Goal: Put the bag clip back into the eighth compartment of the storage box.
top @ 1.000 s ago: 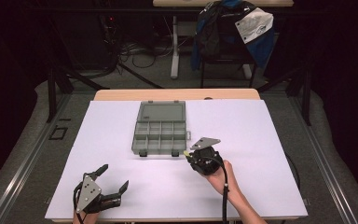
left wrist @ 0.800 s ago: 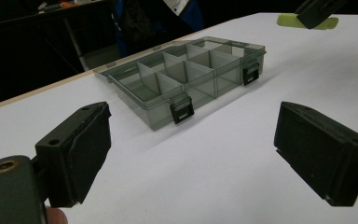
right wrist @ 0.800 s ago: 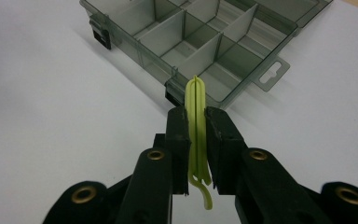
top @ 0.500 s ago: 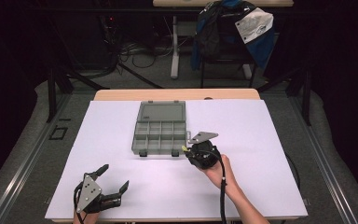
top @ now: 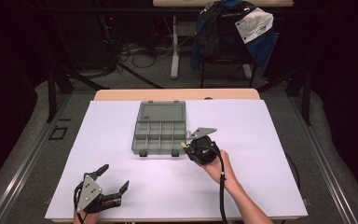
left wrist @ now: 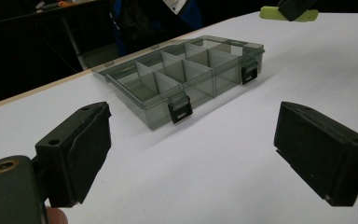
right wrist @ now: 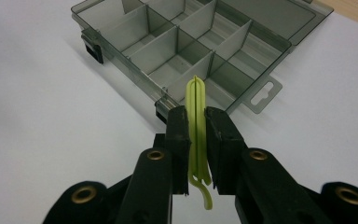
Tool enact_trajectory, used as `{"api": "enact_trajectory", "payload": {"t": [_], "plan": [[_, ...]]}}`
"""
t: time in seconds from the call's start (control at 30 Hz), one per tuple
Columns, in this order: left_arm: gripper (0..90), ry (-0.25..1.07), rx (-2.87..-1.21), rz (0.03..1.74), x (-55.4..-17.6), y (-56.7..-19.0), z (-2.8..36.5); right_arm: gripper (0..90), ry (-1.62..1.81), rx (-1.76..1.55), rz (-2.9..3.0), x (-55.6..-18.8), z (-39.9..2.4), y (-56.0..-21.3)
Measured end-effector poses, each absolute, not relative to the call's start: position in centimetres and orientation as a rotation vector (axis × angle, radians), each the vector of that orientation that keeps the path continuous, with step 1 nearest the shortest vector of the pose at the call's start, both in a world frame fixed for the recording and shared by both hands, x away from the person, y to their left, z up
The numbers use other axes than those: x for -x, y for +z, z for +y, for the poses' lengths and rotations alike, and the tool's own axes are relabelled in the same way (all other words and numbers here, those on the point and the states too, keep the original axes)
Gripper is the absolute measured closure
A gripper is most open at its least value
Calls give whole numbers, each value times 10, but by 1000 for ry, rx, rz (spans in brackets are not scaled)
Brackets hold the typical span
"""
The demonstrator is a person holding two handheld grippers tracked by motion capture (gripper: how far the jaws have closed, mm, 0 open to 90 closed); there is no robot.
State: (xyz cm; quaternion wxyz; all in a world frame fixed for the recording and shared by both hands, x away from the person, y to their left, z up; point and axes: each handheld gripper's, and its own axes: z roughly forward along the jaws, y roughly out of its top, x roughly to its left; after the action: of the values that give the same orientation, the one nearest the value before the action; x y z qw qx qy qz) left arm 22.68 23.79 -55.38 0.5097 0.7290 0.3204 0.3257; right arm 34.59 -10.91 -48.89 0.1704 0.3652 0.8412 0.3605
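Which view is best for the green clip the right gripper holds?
Right gripper view: the green clip stands edge-on, clamped between the right gripper jaws. High view gives a tiny speck; left gripper view catches it at the top edge.

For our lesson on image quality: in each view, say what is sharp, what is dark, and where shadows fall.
High view: white table cover brightly lit, surroundings dark. Left gripper view: translucent grey compartment box fairly sharp, soft shadow on its near side; near black jaws slightly soft. Right gripper view: thin lime-green plastic piece sharp between the jaws; box shadow faint.
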Motion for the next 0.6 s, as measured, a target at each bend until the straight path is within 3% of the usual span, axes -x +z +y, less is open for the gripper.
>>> {"api": "enact_trajectory", "payload": {"t": [0.6], "plan": [[109, 789, -1743, 780, -226, -554, 239, 799, 989, -1019, 2406, -368, -99, -485]]}}
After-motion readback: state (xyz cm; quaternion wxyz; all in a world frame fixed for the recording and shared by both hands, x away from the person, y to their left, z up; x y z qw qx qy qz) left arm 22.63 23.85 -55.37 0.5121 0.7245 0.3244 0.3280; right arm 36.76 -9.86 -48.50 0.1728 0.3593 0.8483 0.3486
